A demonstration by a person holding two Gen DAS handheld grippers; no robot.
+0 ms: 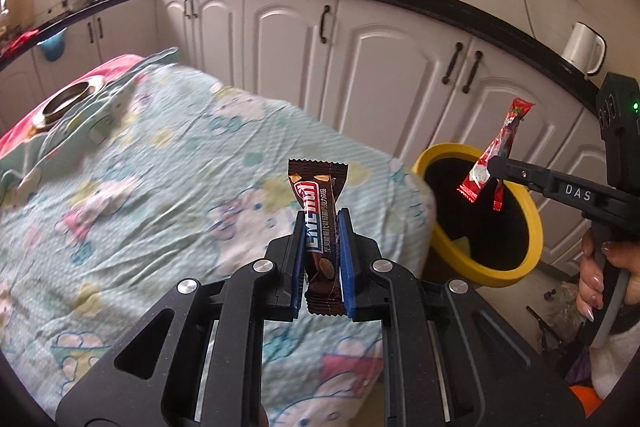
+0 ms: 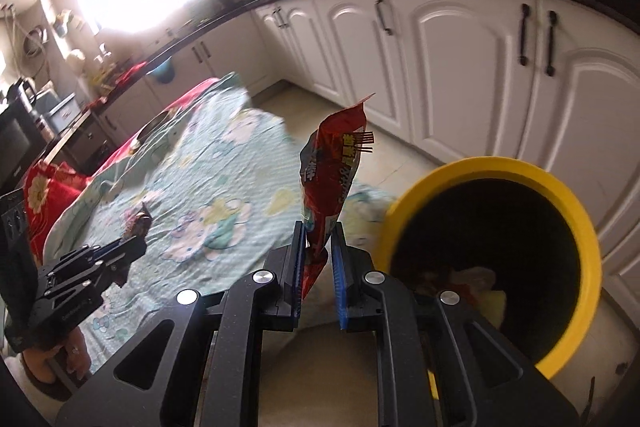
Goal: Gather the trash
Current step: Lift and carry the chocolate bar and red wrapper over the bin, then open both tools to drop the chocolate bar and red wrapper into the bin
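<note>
We see a long row of white kitchen cabinet doors with black handles (image 1: pixel 400 67) under a black counter. In front of it is a wide tabletop covered with a pale green cloth with cartoon cats and flowers (image 1: pixel 140 187). A round metal bowl (image 1: pixel 66 103) sits at the far end of the cloth.

Next to the near corner of the tabletop, on the floor, stands a round bin with a yellow rim and a black inside (image 2: pixel 520 227). From the right wrist view we can see some trash lying at the bottom of it.

Our left gripper (image 1: pixel 322 223) is above the cloth. Its blue fingers (image 1: pixel 298 259) are squeezed tight on a dark brown snack bar wrapper with a red and blue label (image 1: pixel 318 227). The wrapper stands up between the fingers, and its crimped top sticks out past the tips.

Our right gripper (image 2: pixel 318 231) is near the bin, with the yellow rim just to its right. Its blue fingers (image 2: pixel 340 279) are pinched on a crinkly red snack bag with yellow writing (image 2: pixel 336 171). The bag stands up tall and leans a little. From the left wrist view, this red bag hangs in front of the bin's open mouth. A hand (image 1: pixel 600 267) holds that gripper's handle at the right edge.

A white kettle (image 1: pixel 582 47) sits on the counter, far to the right.
</note>
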